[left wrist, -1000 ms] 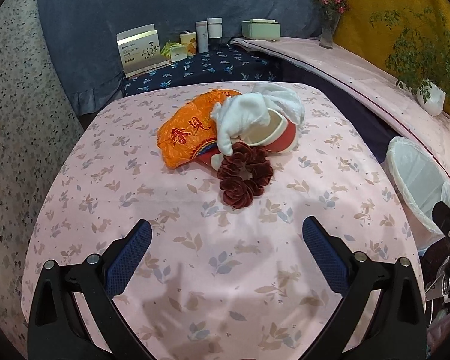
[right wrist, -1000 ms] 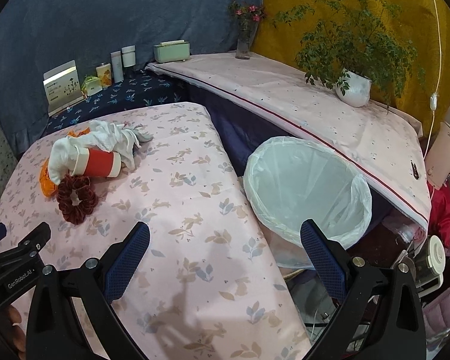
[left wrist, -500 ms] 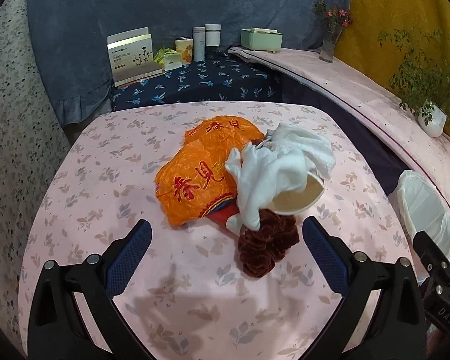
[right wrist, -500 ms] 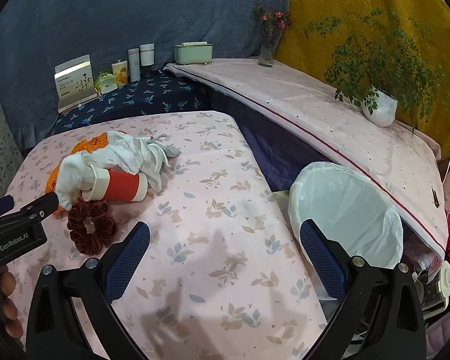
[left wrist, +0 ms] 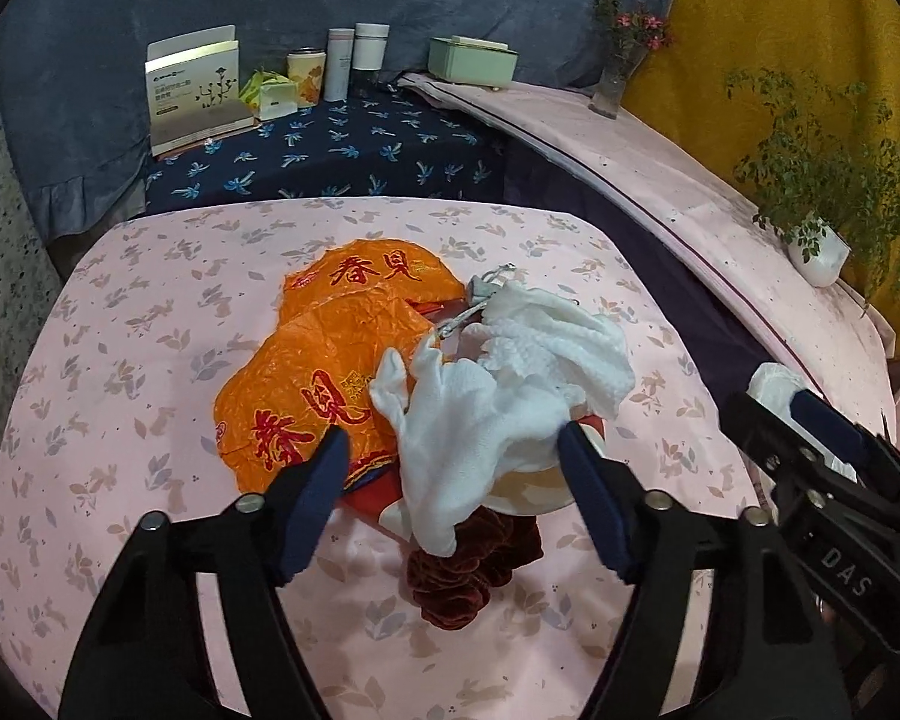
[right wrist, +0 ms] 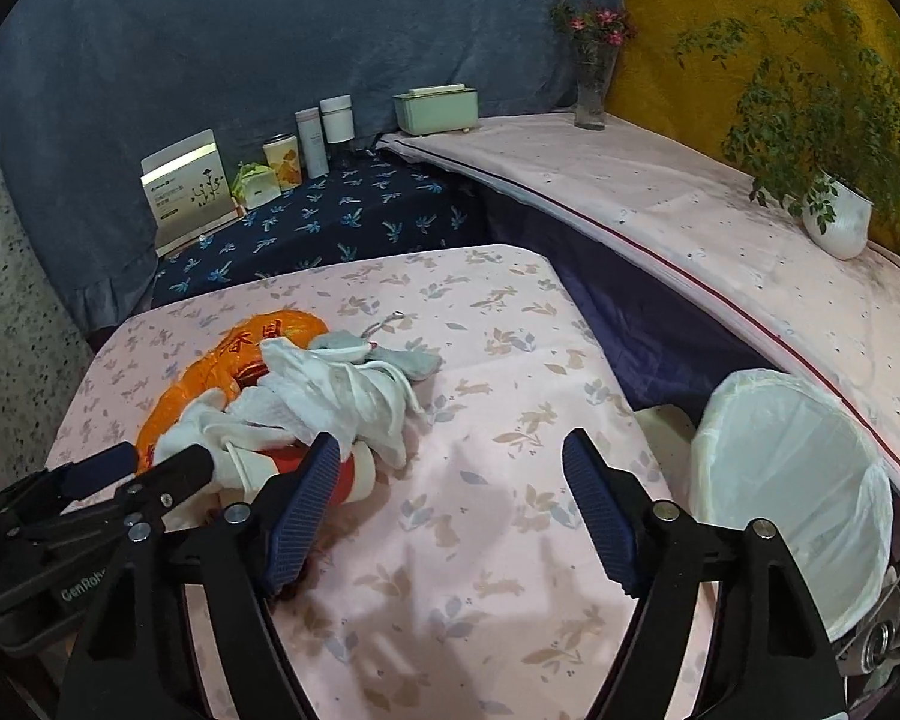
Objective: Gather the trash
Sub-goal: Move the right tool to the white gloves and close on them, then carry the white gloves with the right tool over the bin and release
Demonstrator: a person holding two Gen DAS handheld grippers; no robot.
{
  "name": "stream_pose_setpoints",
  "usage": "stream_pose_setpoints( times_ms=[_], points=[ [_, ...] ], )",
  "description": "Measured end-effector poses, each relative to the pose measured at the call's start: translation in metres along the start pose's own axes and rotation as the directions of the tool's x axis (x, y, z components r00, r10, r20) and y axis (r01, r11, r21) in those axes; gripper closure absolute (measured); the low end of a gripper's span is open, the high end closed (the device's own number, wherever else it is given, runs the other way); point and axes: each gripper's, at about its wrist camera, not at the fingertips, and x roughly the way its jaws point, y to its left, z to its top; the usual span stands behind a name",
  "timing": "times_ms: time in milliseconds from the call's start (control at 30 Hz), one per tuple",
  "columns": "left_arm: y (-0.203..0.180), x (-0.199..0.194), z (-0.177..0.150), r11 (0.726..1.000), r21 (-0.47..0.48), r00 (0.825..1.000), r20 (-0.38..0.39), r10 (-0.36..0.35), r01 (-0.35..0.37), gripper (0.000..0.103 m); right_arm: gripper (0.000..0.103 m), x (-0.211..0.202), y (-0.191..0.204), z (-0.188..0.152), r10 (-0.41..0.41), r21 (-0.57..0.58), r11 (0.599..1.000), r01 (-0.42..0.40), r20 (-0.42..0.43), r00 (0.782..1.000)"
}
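Observation:
A pile lies mid-table: an orange plastic bag [left wrist: 330,372] with red characters, white gloves and cloth [left wrist: 498,396] draped over a red paper cup [right wrist: 345,474], and a dark red scrunchie [left wrist: 468,570] in front. My left gripper [left wrist: 453,480] is open, its jaws astride the white glove and the bag's near edge, low over the pile. My right gripper [right wrist: 450,498] is open and empty over the pink tablecloth, right of the pile. The lined trash bin [right wrist: 792,498] stands off the table's right edge.
The table wears a pink leaf-print cloth [left wrist: 120,420]. Behind it a dark blue surface holds a box [left wrist: 195,90], tins and bottles [left wrist: 354,60]. A long pink shelf [right wrist: 690,216] carries a green box, a flower vase and a potted plant [right wrist: 834,216].
My left gripper has advanced onto the pile and its jaws have narrowed around the glove. My right gripper has moved forward and left, closer to the pile, and its jaws have narrowed.

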Motion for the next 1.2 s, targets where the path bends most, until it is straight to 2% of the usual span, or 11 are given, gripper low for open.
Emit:
stream_pose_setpoints(
  times_ms=[67,100,133,167,233,467,533,633,867,1200],
  points=[
    [0.0,0.003,0.0,1.0,0.003,1.0,-0.009,-0.015,0.015,0.056,0.042,0.008,0.01,0.003,0.025,-0.021,0.999,-0.026,-0.011,1.0],
    [0.001,0.003,0.0,1.0,0.0,1.0,-0.013,-0.026,0.026,0.071,0.047,0.012,0.015,0.004,0.038,-0.033,0.999,-0.038,-0.016,0.999],
    [0.002,0.004,0.0,0.999,-0.002,0.999,-0.018,-0.037,0.037,0.079,0.053,0.016,0.021,0.004,0.045,-0.052,0.998,-0.046,-0.02,0.999],
    [0.003,0.004,0.0,0.999,-0.003,0.999,-0.022,-0.047,0.046,0.08,0.055,0.019,0.026,0.004,0.044,-0.071,0.996,-0.045,-0.024,0.999],
    [0.005,0.002,0.0,0.998,-0.007,0.998,-0.018,-0.058,0.057,0.09,0.065,0.025,0.035,0.004,0.059,-0.098,0.993,-0.062,-0.035,0.998],
    [0.012,-0.003,-0.003,0.997,-0.028,0.997,-0.009,-0.07,0.07,0.092,0.074,0.048,0.051,0.001,0.121,-0.119,0.984,-0.131,-0.088,0.989],
    [0.014,-0.006,-0.003,0.997,-0.034,0.998,-0.003,-0.067,0.067,0.092,0.093,0.051,0.054,-0.001,0.126,-0.126,0.982,-0.138,-0.102,0.987],
    [0.015,-0.012,-0.002,0.997,-0.04,0.998,0.006,-0.066,0.066,0.092,0.099,0.048,0.054,-0.003,0.135,-0.126,0.981,-0.148,-0.104,0.985],
    [0.01,-0.03,0.001,0.997,-0.042,0.998,0.038,-0.057,0.059,0.093,0.1,0.018,0.038,0.002,0.152,-0.094,0.983,-0.157,-0.053,0.987],
    [-0.029,-0.069,0.013,0.998,0.013,0.991,0.117,-0.07,0.069,0.093,0.1,-0.049,-0.003,0.021,0.153,-0.051,0.988,-0.149,0.077,0.985]
  ],
)
